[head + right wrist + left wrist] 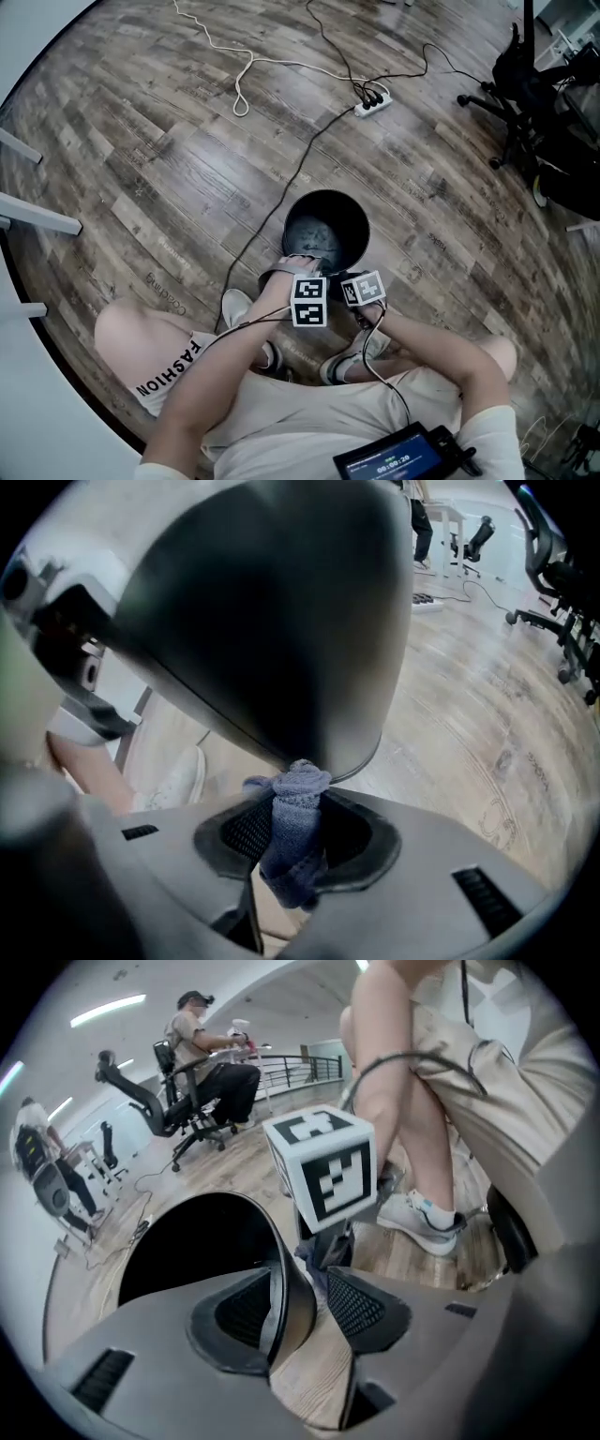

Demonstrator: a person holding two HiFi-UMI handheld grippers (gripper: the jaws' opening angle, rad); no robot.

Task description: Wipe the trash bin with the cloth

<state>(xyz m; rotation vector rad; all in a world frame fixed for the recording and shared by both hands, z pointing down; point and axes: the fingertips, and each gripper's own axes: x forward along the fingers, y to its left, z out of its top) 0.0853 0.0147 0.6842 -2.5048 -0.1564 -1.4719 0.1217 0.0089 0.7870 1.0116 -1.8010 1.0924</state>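
When the scene is taken from the head view, the trash bin (347, 217) is seen upright on the wooden floor (169, 159), just ahead of the seated person's feet. Both tools are set at its near side: the left gripper (300, 267) at the rim, the right gripper (352, 279) just beside it, against the outer wall. Their jaws are largely covered there by the marker cubes, and the cloth cannot be made out.

In the left gripper view, the jaws are found spread, with the bin's rim standing between them. One pad lies close along the inner wall, while the other stands apart from the outer face, with floor showing in the gap. Nothing is clamped, so the bin is judged to be unsteadied. Whether the nearer pad actually touches the wall cannot be told.

In the right gripper view, the jaws are closed on the cloth (296, 827), a blue-grey wad whose top meets the bin's dark outer wall, low down as far as can be judged. For the wiping to be done well, the rim would best be pinched by the left tool before firm strokes are made. The wad should be held flat to the curve and led round it. How much wall is already clean is not shown, and the bin's far side is cut off.
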